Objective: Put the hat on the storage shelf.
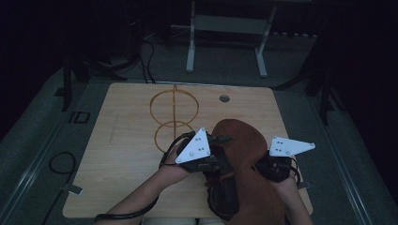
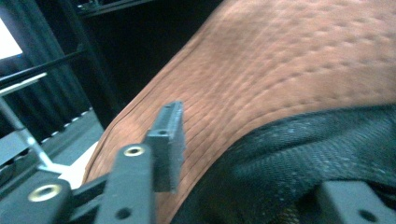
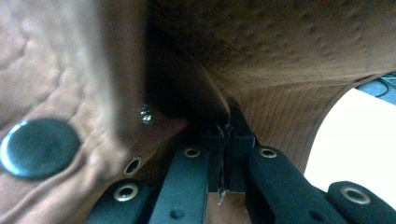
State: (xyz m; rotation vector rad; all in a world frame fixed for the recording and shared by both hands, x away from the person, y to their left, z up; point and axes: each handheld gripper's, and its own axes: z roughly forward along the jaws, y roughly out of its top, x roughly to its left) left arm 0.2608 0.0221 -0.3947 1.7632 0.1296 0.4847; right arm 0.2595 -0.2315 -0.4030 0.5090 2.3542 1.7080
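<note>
Gripping brown hat rim, right tongs clamped

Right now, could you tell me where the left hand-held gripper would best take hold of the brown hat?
Probably the thin stitched brim edge of the brown hat, approached from its left side, opposite where the right hand-held gripper is already shut on the brim. The left hand-held gripper has jaws standing apart at the black mesh lining, and the brim is flat enough to pinch.

One brown hat near the surface's near edge; one wire stand with two rings toward its far edge; two grippers, left and right; one black button.
</note>
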